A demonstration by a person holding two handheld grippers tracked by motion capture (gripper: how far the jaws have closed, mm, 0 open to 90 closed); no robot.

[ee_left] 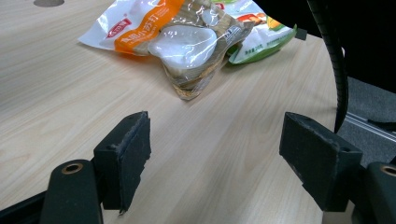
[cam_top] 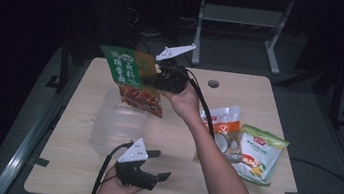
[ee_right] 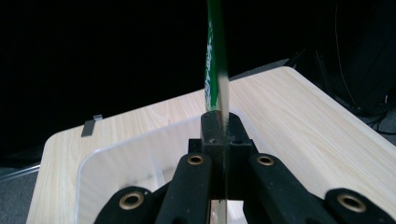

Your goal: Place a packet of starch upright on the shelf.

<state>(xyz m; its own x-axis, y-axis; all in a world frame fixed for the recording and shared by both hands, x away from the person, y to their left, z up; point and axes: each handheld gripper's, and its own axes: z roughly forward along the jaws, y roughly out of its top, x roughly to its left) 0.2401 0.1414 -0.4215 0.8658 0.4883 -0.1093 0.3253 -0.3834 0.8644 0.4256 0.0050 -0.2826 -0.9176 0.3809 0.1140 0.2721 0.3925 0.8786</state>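
Green-and-red snack packet (cam_top: pixel 131 78), clear tub (cam_top: pixel 117 124)

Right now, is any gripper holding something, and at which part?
The right gripper pinches the green snack bag at its flat edge, above the clear bin. The left gripper holds nothing.

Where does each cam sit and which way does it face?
High view: above the person's side, facing forward and down on the table; both forearms, left gripper, right gripper.
Left gripper view: rides the open left gripper, low over the table, facing the orange snack bag.
Right gripper view: rides the right gripper, shut on the green packet, above the clear tub.
Shared: high and right views both show packet and tub.
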